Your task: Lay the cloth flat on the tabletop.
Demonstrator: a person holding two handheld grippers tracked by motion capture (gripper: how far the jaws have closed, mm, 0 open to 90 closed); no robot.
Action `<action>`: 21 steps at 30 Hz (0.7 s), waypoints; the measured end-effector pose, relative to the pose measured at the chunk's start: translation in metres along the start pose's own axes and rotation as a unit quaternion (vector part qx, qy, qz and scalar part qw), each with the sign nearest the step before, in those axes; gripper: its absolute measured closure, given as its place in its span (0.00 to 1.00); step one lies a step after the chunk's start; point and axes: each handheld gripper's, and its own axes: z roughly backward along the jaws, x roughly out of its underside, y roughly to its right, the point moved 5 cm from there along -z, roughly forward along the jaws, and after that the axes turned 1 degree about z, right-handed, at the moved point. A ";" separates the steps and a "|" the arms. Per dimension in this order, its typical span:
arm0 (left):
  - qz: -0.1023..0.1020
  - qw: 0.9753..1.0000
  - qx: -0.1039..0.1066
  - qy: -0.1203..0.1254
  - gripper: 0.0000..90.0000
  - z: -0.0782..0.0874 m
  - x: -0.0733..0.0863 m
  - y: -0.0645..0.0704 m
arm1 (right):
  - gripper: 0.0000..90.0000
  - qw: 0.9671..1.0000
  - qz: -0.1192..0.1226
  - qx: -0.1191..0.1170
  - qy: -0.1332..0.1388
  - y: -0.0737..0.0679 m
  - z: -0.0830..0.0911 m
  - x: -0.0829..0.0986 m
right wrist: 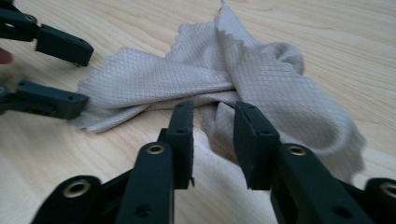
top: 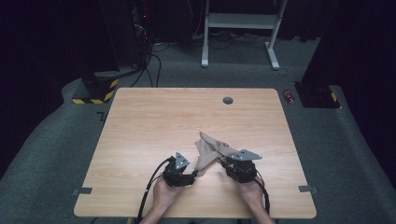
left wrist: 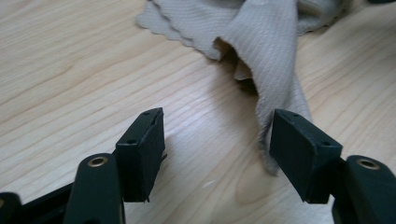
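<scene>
**Beige cloth crumpled near front edge, neither gripper has a grip**

Beige, waffle-textured cloth (top: 210, 151) lies bunched and twisted on the pale wooden table (top: 154, 121), in the near half, between the two hand-held grippers.

Nearest: left gripper (top: 190, 177), held in the person's left hand (top: 163, 193). In the left gripper view its jaws stand wide apart, flat to the tabletop; a narrow tail of the cloth (left wrist: 275, 84) reaches down to the right-hand jaw and appears to brush it, but nothing sits between the pads. Released.

Right gripper (right wrist: 212, 126), held in the right hand (top: 252, 193): jaws partly spread, a gap visible between them, aimed at a fold of the cloth (right wrist: 261, 93) just ahead. Cloth edge lies in or just behind the gap; not pinched as far as visible.

Farther: the rest of the cloth is heaped and twisted, one scalloped corner pointing away. A round grey grommet (top: 228, 100) sits in the far tabletop.

Judgement: work with the cloth is early. Both grasps remain to be made; spreading or folding all ahead.
</scene>
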 end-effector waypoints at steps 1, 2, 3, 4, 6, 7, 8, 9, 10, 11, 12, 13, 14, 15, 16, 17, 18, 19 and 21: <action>0.003 1.000 0.009 0.003 0.40 -0.001 -0.002 0.003 | 0.73 1.000 0.007 0.005 -0.006 -0.001 -0.005 -0.001; 0.000 1.000 0.015 0.004 0.41 -0.003 -0.005 0.005 | 0.72 1.000 0.008 0.008 -0.011 -0.003 -0.008 -0.001; -0.004 1.000 0.016 0.002 0.41 -0.004 -0.006 0.007 | 0.72 1.000 0.011 0.012 -0.015 -0.003 -0.011 -0.002; -0.012 1.000 0.018 -0.003 0.42 -0.007 -0.009 0.011 | 0.72 1.000 0.013 0.015 -0.018 -0.003 -0.013 -0.002; -0.024 0.999 0.017 -0.012 0.47 -0.011 -0.014 0.015 | 0.72 0.999 0.014 0.022 -0.023 -0.002 -0.019 -0.003; -0.026 0.999 0.022 -0.017 0.51 -0.013 -0.016 0.016 | 0.73 0.999 0.011 0.025 -0.029 -0.001 -0.021 -0.003; -0.029 0.999 0.023 -0.021 0.55 -0.015 -0.017 0.017 | 0.75 0.999 0.009 0.027 -0.033 0.001 -0.023 -0.002; -0.030 0.999 0.027 -0.023 0.59 -0.016 -0.019 0.018 | 0.78 0.999 0.010 0.029 -0.037 0.002 -0.025 -0.001; -0.026 0.999 0.035 -0.025 0.64 -0.017 -0.021 0.018 | 0.82 0.999 0.011 0.032 -0.043 0.003 -0.027 -0.001; -0.028 0.999 0.036 -0.029 0.70 -0.018 -0.023 0.018 | 0.85 0.998 0.011 0.034 -0.051 0.004 -0.028 0.000; -0.032 0.998 0.037 -0.032 0.73 -0.018 -0.024 0.018 | 0.87 0.998 0.012 0.035 -0.055 0.004 -0.029 0.001; -0.037 0.998 0.039 -0.035 0.78 -0.019 -0.025 0.018 | 0.91 0.998 0.015 0.036 -0.056 0.005 -0.029 0.001; -0.038 0.998 0.042 -0.037 0.83 -0.019 -0.025 0.017 | 0.94 0.998 0.017 0.037 -0.057 0.005 -0.028 0.001; -0.039 0.997 0.045 -0.038 0.87 -0.018 -0.026 0.016 | 0.96 0.997 0.019 0.037 -0.058 0.005 -0.028 0.001; -0.039 0.997 0.049 -0.036 0.90 -0.018 -0.027 0.016 | 0.97 0.997 0.023 0.037 -0.059 0.005 -0.028 0.001; -0.040 0.997 0.053 -0.035 0.94 -0.016 -0.028 0.015 | 0.98 0.997 0.025 0.038 -0.061 0.005 -0.028 0.001; -0.039 0.997 0.054 -0.029 0.96 -0.014 -0.030 0.013 | 0.98 0.997 0.029 0.036 -0.061 0.005 -0.027 0.001; -0.037 0.997 0.056 -0.027 0.97 -0.011 -0.032 0.011 | 0.98 0.997 0.031 0.034 -0.061 0.004 -0.025 0.000; -0.022 0.998 0.060 -0.007 0.97 -0.002 -0.037 0.003 | 0.99 0.997 0.035 0.032 -0.059 0.003 -0.021 0.001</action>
